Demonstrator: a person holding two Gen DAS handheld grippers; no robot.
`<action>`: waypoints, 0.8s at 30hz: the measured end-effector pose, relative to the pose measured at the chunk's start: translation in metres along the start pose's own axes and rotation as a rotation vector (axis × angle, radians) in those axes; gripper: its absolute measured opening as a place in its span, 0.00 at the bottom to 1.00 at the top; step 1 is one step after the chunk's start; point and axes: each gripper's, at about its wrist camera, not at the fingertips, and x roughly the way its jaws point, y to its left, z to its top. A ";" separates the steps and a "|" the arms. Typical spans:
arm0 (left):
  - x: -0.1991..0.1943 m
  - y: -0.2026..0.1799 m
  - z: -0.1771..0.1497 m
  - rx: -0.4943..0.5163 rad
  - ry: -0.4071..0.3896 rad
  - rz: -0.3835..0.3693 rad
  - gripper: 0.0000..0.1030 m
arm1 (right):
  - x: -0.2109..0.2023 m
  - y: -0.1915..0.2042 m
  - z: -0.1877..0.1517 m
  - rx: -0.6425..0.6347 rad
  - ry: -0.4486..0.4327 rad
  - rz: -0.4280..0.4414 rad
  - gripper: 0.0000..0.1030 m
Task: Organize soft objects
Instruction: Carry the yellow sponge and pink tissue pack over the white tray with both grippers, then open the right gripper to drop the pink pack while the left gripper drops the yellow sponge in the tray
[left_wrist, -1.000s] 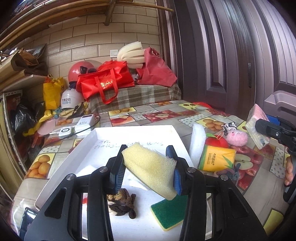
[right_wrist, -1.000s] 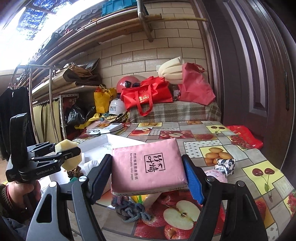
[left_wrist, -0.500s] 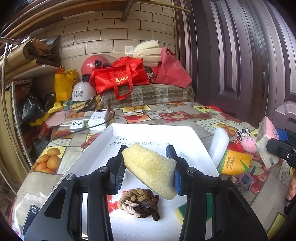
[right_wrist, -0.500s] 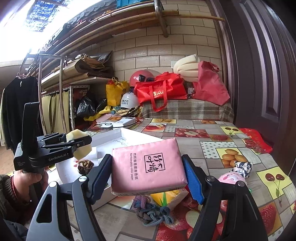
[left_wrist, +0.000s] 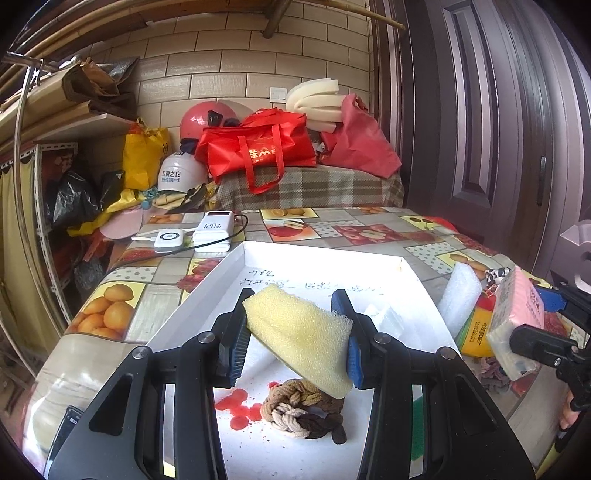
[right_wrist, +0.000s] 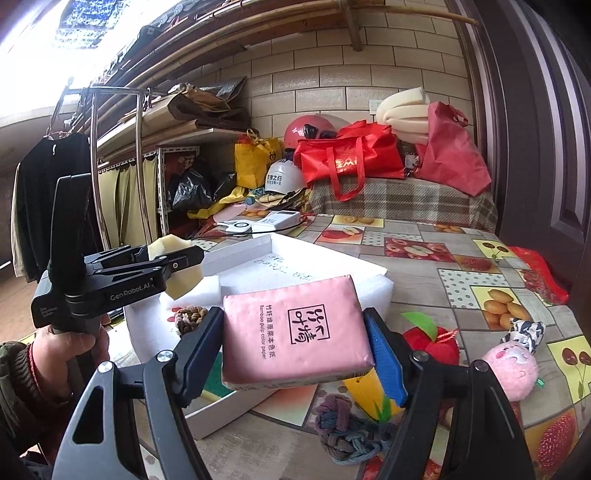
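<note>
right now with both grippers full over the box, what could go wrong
1. The yellow sponge sits skewed in the left gripper, its lower corner hanging over the braided rope knot; released here, it may land on the knot and tip instead of lying flat.
2. The pink tissue pack in the right gripper hangs at the white box edge; dropped now, it might catch the rim and slide off.

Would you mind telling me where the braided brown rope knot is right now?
The braided brown rope knot lies inside the white tray, directly beneath the yellow sponge gripped by the left gripper, beside red stains.
</note>
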 end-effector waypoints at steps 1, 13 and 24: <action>0.001 0.002 0.001 -0.002 0.001 0.003 0.41 | 0.006 0.002 0.000 0.001 0.015 0.009 0.72; 0.009 0.012 0.003 -0.033 0.012 0.015 0.41 | 0.061 0.025 0.003 -0.005 0.137 0.027 0.72; 0.020 0.018 0.005 -0.034 0.031 0.031 0.42 | 0.102 0.025 -0.001 0.053 0.320 0.067 0.72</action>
